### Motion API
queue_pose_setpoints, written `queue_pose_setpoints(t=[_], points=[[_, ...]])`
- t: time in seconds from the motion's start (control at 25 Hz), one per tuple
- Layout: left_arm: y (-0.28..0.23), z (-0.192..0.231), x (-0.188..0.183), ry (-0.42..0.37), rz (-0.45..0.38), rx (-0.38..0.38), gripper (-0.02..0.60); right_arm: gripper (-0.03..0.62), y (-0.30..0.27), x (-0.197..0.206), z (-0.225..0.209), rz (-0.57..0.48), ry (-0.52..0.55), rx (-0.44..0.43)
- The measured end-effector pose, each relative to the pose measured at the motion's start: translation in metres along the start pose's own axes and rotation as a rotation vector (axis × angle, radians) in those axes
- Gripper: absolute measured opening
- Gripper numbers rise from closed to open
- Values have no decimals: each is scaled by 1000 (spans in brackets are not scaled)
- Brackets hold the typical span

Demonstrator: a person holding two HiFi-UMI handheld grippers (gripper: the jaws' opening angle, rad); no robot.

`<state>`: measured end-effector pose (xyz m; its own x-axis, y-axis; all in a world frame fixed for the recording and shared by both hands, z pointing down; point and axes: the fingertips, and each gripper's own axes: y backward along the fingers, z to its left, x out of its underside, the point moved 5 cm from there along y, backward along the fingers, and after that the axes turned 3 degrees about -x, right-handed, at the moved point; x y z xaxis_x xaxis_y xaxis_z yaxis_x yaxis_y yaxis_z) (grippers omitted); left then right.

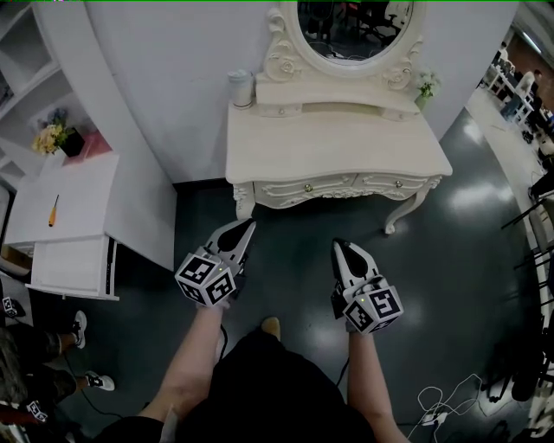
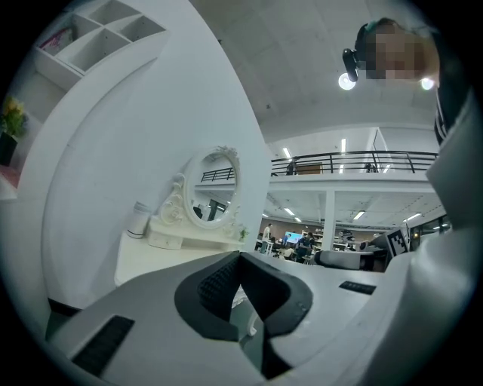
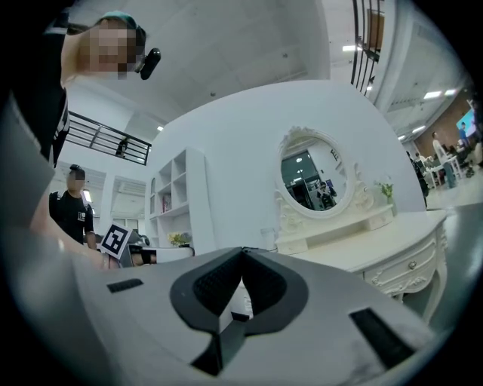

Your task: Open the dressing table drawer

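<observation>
A white canister (image 1: 241,88), small plant (image 1: 425,86) and oval mirror (image 1: 355,26) are sitting on the dressing table (image 1: 338,143); a white side desk (image 1: 78,195) is standing left (screwdriver (image 1: 53,210) on top). The left gripper (image 1: 249,226) and right gripper (image 1: 338,246) are hovering, jaws pressed together and empty, the closed drawer (image 1: 305,186) lying ahead beyond dark floor (image 1: 290,221), untouched.

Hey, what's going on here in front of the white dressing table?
A person stands facing a white dressing table with a gripper in each hand. The left tongs and right tongs are both shut and empty. They point toward the table but hang short of it, over the dark floor. The drawers under the tabletop are closed, and nothing touches their knobs.
</observation>
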<state>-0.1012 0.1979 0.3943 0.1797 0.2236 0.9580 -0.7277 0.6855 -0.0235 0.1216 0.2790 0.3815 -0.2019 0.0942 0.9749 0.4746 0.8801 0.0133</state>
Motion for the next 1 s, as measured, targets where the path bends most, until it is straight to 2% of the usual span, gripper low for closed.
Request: queue_pose_setpoints(t=[0.32, 0.6, 1.0], points=[[-29, 42, -7, -3, -15, -3, 6, 6, -48, 2, -18, 10, 18, -9], [-35, 59, -3, 21, -8, -21, 6, 6, -63, 11, -27, 42, -8, -1], [-42, 90, 8, 52, 1, -77, 6, 6, -107, 19, -35, 70, -9, -67]])
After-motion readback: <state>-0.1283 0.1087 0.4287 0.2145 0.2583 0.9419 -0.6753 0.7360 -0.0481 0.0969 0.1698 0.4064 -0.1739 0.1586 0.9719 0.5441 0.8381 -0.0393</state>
